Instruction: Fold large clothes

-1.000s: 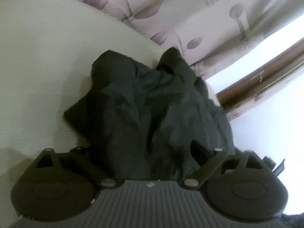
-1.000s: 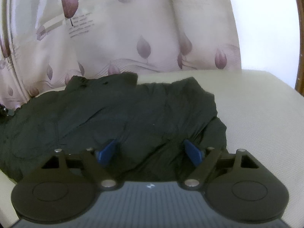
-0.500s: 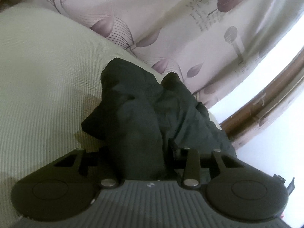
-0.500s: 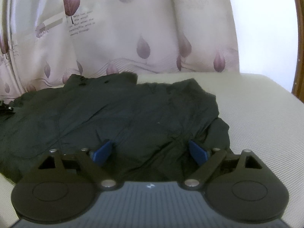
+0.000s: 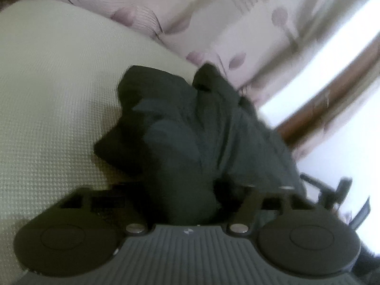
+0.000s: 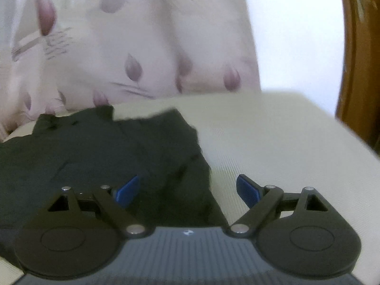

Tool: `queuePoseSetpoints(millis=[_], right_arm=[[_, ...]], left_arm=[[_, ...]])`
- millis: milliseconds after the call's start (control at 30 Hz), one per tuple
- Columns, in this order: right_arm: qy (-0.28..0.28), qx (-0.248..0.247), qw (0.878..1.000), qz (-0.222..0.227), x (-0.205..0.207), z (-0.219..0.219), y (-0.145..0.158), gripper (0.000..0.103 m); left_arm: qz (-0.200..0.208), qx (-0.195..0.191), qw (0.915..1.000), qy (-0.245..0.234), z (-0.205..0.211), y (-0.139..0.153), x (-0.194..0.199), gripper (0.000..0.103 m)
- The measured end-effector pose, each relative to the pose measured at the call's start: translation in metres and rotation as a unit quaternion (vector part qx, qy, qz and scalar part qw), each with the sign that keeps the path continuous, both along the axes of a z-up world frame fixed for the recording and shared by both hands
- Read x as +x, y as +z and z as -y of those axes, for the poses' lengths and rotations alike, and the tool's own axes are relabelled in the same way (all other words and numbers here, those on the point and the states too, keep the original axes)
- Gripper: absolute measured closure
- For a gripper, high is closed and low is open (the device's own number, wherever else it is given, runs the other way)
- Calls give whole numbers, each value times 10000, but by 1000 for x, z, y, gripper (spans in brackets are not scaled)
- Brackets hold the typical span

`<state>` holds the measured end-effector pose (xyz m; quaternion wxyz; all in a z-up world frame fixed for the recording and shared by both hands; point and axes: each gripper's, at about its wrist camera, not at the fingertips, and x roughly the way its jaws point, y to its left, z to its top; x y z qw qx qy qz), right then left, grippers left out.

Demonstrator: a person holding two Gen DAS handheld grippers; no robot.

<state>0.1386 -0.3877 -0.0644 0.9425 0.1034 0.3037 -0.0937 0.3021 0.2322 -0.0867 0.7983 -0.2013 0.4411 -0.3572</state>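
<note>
Dark garment on pale bed, left hand-held gripper opening around a fold, right hand-held gripper wide, curtain writing unreadable

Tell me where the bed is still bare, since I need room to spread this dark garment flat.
Bare bedspread lies right of the dark garment, up to the wooden frame. In the left wrist view, more free cover lies left of the bunched cloth. Crowded: the garment's far edge against the curtain.

No readable text.
Curtain carries small printed script lines, too blurred to read; a tiny white logo mark on the right gripper body, no letters.
</note>
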Motion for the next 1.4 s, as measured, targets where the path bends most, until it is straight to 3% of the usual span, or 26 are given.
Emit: queuePoseSetpoints(millis=[67, 133, 167, 200, 300, 333, 500, 600, 667, 767, 833, 867, 900, 967, 1033, 1133, 1233, 1300, 1400], right_arm=[[65, 307, 9994, -135, 2, 8, -10, 13], [140, 684, 9970, -329, 7, 12, -21, 15], [115, 900, 9950, -408, 8, 13, -27, 18], [86, 963, 9947, -363, 5, 9, -29, 24], [235, 844, 9948, -514, 4, -8, -28, 52], [232, 841, 9945, -580, 3, -12, -26, 58], [654, 871, 9902, -875, -25, -45, -20, 64], [821, 1267, 9839, -960, -48, -52, -18, 64], [497, 931, 9906, -870, -59, -56, -8, 62], [193, -45, 9998, -38, -73, -77, 29, 62], [756, 240, 9957, 471, -75, -96, 51, 62], [1220, 374, 9896, 664, -72, -115, 59, 62], [1622, 364, 9835, 718, -67, -137, 63, 62], [2427, 106, 9678, 657, -52, -187, 63, 67], [3106, -198, 9482, 636, -34, -231, 54, 85], [3489, -411, 9353, 431, 0, -274, 37, 96], [3466, -544, 9364, 19, 20, -295, 12, 98], [3508, -481, 9346, -343, 35, -297, -12, 100], [3497, -340, 9353, -412, 37, -303, -31, 100]], left_arm=[[12, -100, 9999, -98, 3, -1, 3, 22], [37, -181, 9998, -90, 5, -4, 5, 24], [3, -229, 9997, -39, 6, -6, 6, 34], [-90, -291, 9995, 1, 8, -10, 6, 50], [20, -456, 9988, 175, 9, -14, -8, 63], [65, -566, 9981, 231, 7, -13, -14, 66], [72, -812, 9957, 440, -18, -8, -60, 71], [-60, -904, 9944, 546, -40, -8, -81, 71], [-103, -929, 9941, 559, -47, -8, -89, 69], [27, -694, 9966, 432, -44, -1, -93, 61], [63, -521, 9979, 389, -40, 0, -91, 51], [47, -469, 9983, 335, -37, -1, -89, 39], [5, -496, 9984, 254, -36, -3, -87, 35], [71, -534, 9983, 230, -36, -4, -87, 34], [179, -522, 9982, 219, -38, -5, -91, 34], [348, -426, 9977, 407, -42, -9, -100, 40], [197, -523, 9969, 547, -41, -7, -103, 59], [219, -529, 9965, 616, -35, 2, -109, 66], [57, -725, 9941, 802, -24, 23, -115, 71]])
